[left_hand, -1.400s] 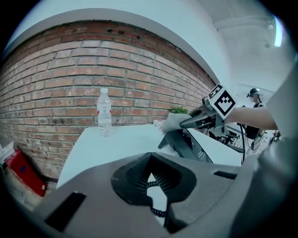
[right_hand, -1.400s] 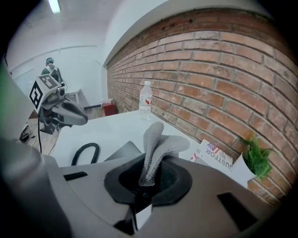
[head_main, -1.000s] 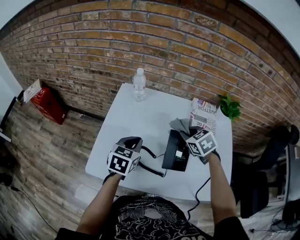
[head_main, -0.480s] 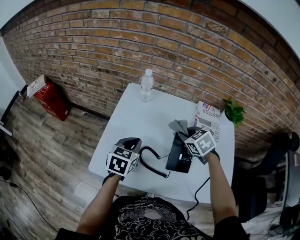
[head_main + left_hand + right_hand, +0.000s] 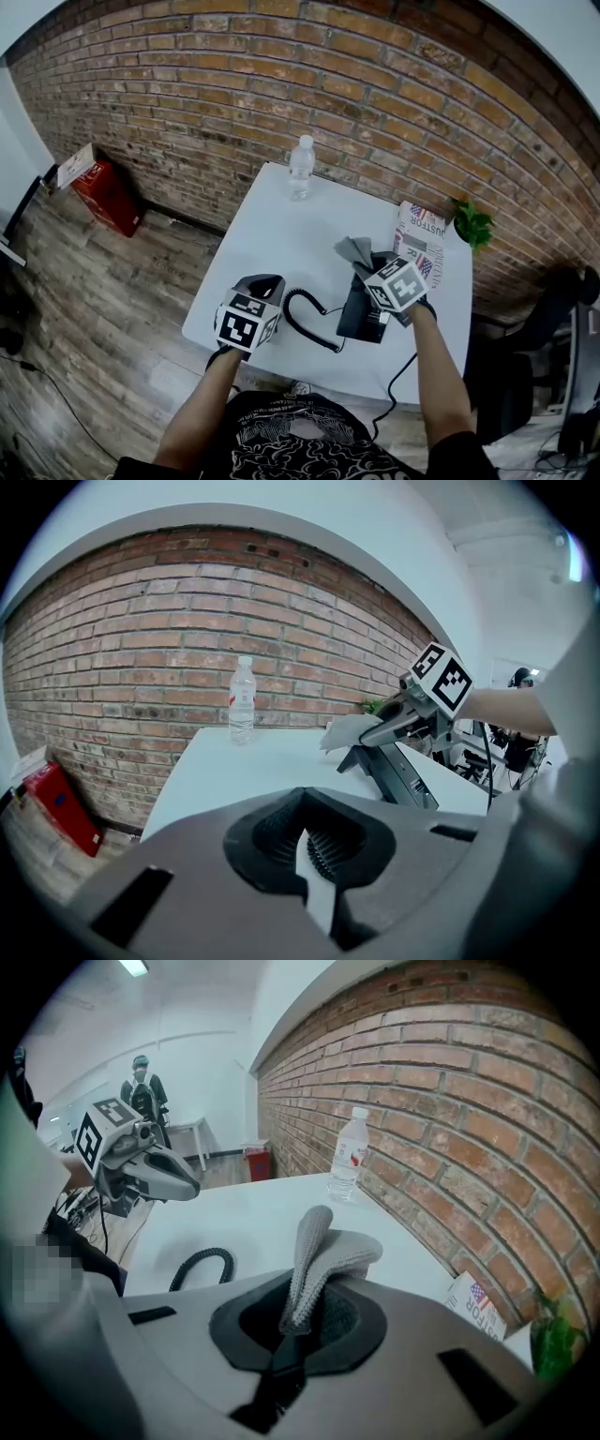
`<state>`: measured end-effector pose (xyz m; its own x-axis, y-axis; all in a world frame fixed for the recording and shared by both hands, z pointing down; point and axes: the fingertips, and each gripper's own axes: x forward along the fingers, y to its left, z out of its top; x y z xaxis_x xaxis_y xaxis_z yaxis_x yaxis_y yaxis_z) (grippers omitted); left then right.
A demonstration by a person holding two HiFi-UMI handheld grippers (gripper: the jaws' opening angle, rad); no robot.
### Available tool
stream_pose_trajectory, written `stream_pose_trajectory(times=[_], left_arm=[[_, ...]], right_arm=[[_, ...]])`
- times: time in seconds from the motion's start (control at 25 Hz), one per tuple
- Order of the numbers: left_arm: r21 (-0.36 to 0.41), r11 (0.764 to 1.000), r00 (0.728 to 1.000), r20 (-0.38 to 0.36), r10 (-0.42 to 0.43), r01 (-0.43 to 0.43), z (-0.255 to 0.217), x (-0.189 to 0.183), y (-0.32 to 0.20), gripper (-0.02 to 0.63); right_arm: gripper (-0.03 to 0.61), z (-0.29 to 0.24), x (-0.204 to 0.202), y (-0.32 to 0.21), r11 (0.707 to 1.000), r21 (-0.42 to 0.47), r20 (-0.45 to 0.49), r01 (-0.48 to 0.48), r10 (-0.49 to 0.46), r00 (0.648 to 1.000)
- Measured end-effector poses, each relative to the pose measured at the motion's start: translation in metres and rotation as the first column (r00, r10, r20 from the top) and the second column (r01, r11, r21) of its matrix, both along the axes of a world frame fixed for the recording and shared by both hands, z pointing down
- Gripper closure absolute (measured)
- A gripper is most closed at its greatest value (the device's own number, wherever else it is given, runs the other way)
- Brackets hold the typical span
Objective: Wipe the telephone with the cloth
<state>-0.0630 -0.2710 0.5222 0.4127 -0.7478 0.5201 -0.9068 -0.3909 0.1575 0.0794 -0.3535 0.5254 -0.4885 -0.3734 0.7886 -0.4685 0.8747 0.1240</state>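
Pinching the ribbed grey cloth (image 5: 319, 1260), the right gripper (image 5: 302, 1321) holds it at the upper end of the tilted black telephone (image 5: 359, 314). That phone shows only in the head and left gripper views. The left gripper (image 5: 314, 855) has its jaws nearly together, with nothing between them. A clear plastic bottle (image 5: 242, 700) stands at the far edge of the white table (image 5: 281, 234).

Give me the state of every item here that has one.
left gripper: shut, empty
right gripper: shut on cloth
cloth: folded, pinched
telephone: standing tilted
cord: coiled, lying slack
water bottle: upright, capped
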Motion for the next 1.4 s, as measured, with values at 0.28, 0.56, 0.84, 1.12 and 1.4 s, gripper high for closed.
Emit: stream_pose_trajectory(times=[0.28,0.56,0.84,1.12,1.4], left_arm=[[-0.004,1.0,1.0,-0.001,0.0,0.0,0.001,-0.005,0.007,0.609],[-0.006,1.0,1.0,0.006,0.003,-0.003,0.001,-0.012,0.018,0.609],[-0.014,1.0,1.0,0.012,0.028,-0.028,0.001,-0.014,0.03,0.609],[-0.019,0.997,0.997,0.023,0.074,-0.074,0.001,-0.009,0.04,0.609],[-0.018,0.993,0.993,0.02,0.115,-0.115,0.0,-0.002,0.049,0.609]], right_arm=[[0.574,0.007,-0.011,0.009,1.0,0.014,0.01,-0.023,0.022,1.0],[0.574,0.018,-0.014,0.026,0.999,0.002,0.003,-0.042,0.042,0.999],[0.574,0.025,-0.012,0.042,0.996,-0.015,0.016,-0.088,0.089,0.996],[0.574,0.032,-0.007,0.062,0.989,-0.031,0.035,-0.141,0.142,0.989],[0.572,0.043,-0.004,0.087,0.982,-0.064,0.047,-0.179,0.182,0.982]])
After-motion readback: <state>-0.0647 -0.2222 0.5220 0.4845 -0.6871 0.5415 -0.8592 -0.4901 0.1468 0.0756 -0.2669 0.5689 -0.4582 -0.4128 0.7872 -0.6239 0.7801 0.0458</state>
